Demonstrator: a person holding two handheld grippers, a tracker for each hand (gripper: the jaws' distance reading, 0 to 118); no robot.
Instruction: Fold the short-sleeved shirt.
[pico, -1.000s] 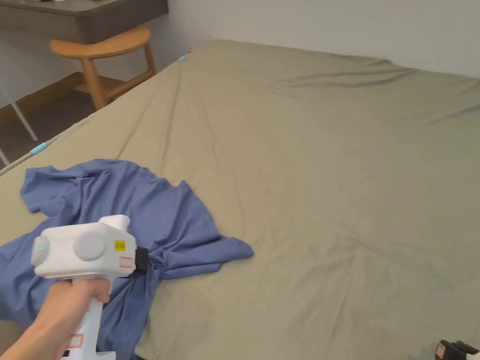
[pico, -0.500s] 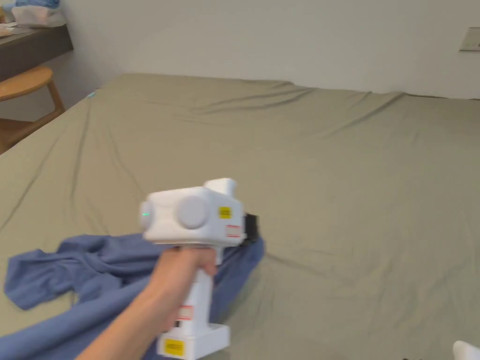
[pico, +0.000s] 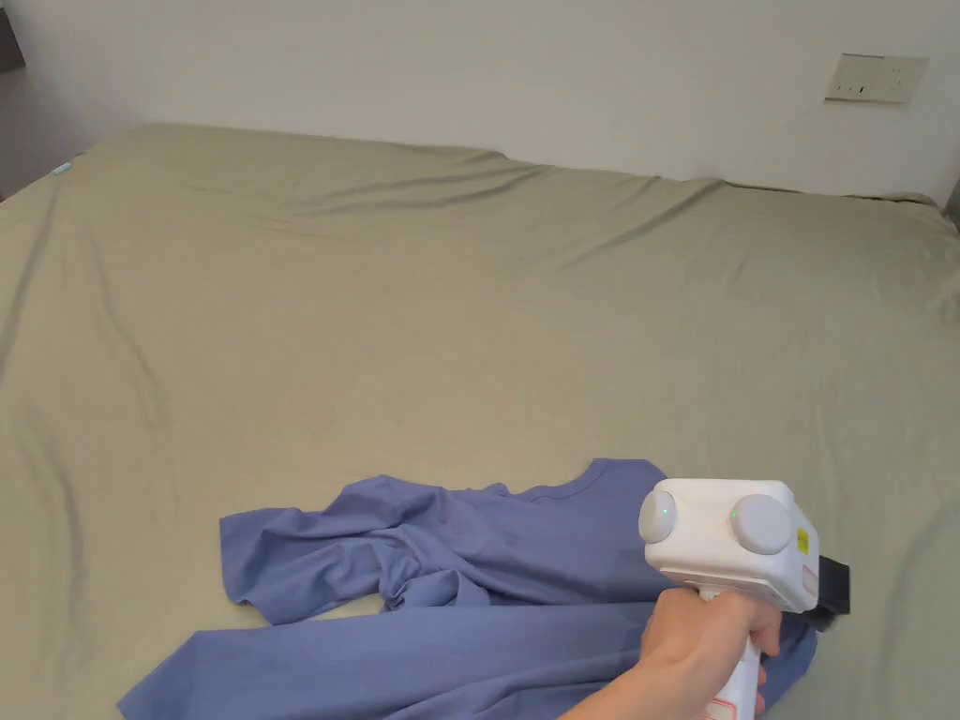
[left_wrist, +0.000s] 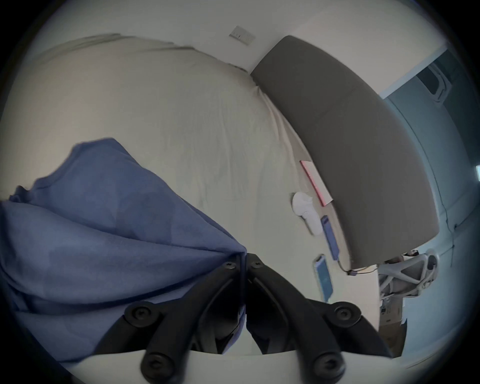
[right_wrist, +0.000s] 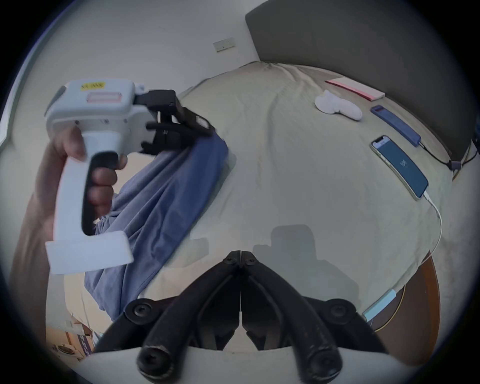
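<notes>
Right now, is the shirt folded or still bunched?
Bunched, not folded: the shirt lies crumpled on the bed, one edge pinched in the left gripper.

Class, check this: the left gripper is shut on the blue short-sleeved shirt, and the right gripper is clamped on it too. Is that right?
Not quite. The right gripper is shut but holds nothing, as the right gripper view shows. The left gripper is indeed shut on the blue short-sleeved shirt.

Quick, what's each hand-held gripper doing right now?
Left hand-held gripper: closed on the blue shirt.
Right hand-held gripper: closed, holding nothing.
</notes>
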